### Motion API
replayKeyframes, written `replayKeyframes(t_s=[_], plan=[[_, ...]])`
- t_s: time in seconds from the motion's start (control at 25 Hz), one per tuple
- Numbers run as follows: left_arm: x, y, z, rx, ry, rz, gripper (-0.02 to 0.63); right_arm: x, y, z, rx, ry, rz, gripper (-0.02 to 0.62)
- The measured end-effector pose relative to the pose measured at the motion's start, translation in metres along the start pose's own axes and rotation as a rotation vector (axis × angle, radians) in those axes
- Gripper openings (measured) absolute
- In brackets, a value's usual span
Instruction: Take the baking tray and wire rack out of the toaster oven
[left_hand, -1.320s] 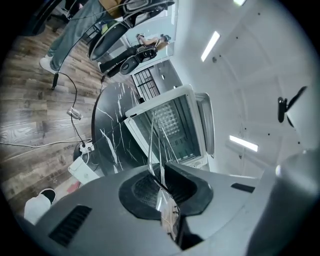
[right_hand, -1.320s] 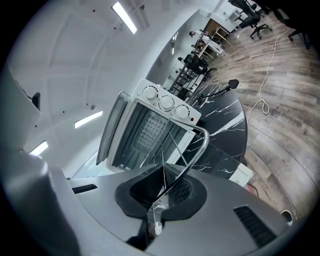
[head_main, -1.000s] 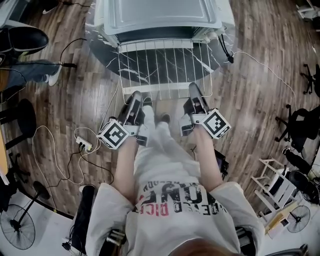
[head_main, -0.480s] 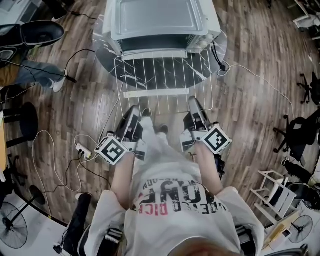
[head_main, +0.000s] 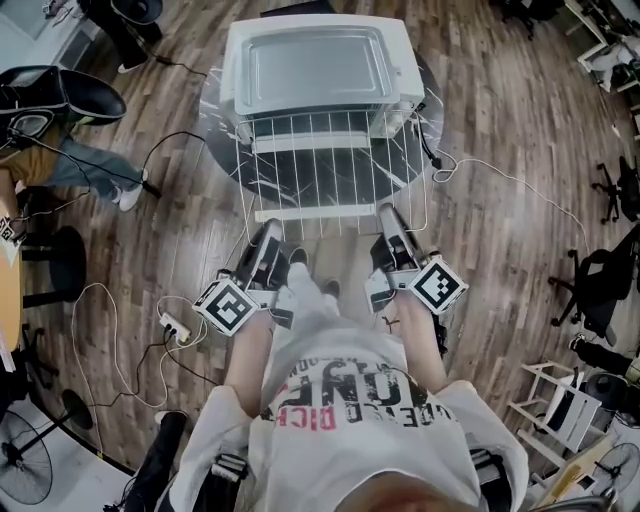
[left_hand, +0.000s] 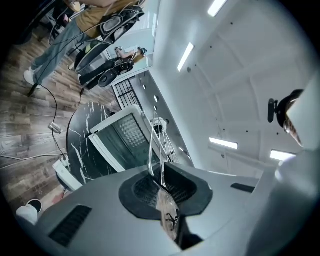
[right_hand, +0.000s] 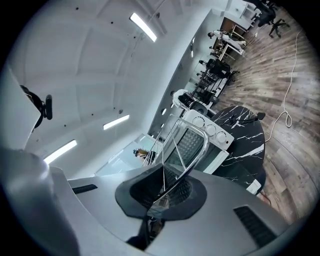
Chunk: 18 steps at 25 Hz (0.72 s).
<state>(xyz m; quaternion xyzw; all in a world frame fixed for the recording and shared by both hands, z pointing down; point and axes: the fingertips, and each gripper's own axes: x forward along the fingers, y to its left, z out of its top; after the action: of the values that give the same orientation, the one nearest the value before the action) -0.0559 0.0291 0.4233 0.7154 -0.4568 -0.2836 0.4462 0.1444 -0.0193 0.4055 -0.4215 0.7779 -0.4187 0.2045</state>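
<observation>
The left gripper and right gripper clamp the wire rack, apparently clear of the toaster oven; setting it down should follow.

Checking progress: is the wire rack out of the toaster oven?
Out, it seems: the left gripper and right gripper hold the wire rack before the toaster oven.

Black marble table (round), white power strip

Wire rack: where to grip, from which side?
Near-edge frame wire of the wire rack, one tool per corner, coming level from the person's side. The rack is wide and flat, so two spread grips should keep it level. Left tool and right tool are shut there.
</observation>
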Motion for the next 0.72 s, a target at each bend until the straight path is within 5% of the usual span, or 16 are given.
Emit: replayKeyframes(t_s=[0.36,0.72], plan=[[0.03,0.0,0.027,-0.04,0.006,-0.001,0.015,0.034,0.007,0.02,0.002,0.01,-0.001,0.002],[0.069,0.008,0.048,-0.108,0.025,0.017,0.015,0.066,-0.018,0.031,0.071,0.061,-0.153,0.002]])
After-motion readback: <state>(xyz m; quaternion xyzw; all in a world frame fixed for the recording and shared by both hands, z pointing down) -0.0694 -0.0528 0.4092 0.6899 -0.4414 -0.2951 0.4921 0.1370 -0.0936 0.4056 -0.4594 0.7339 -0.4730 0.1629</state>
